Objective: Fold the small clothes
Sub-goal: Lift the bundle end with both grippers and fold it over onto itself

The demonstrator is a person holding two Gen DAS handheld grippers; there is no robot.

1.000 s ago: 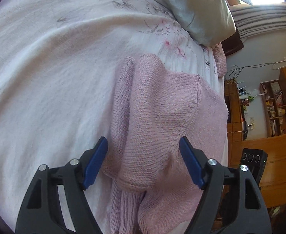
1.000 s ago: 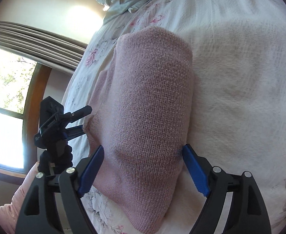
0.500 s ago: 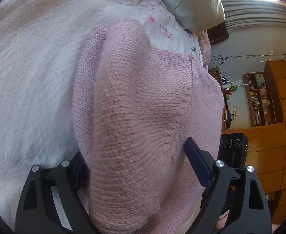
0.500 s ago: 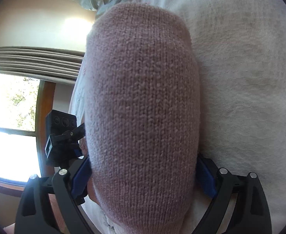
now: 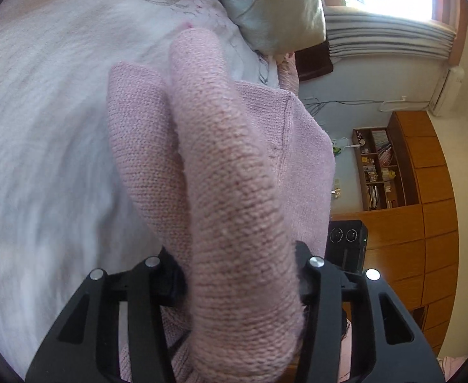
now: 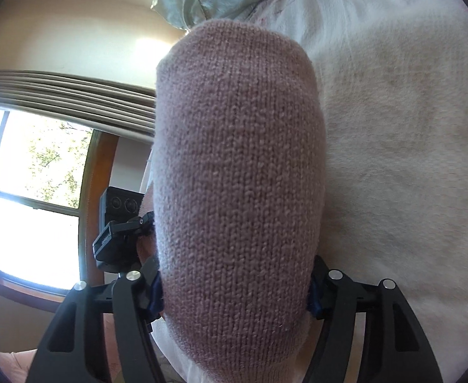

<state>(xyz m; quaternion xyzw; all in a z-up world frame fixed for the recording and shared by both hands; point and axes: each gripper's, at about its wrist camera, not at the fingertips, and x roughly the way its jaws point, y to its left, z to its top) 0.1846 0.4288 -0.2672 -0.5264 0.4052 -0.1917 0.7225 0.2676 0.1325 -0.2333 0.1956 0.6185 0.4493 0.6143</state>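
White blanket [image 5: 58, 111], pale pillow [image 5: 272, 9], wooden bookshelf [image 5: 380, 169], window [image 6: 32, 210], black tripod camera [image 6: 118, 220]

Left gripper [image 5: 238, 279] clamped on a bunched fold of pink knit sweater [image 5: 234, 191] above white bedspread [image 5: 48, 111].

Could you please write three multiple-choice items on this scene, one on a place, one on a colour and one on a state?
1. Where does the knit garment lie?
A. on a white bed cover
B. on a wooden floor
C. in a basket

2. What colour is the garment?
A. navy
B. pale pink
C. green

3. How does the left claw stand?
A. wide open over bare cover
B. closed on a fold of the garment
C. out of view

Answers: 1 A, the white bed cover spreads beside it; 2 B, pink knit fills both views; 3 B, the fold bulges between its fingers, as in the right claw.
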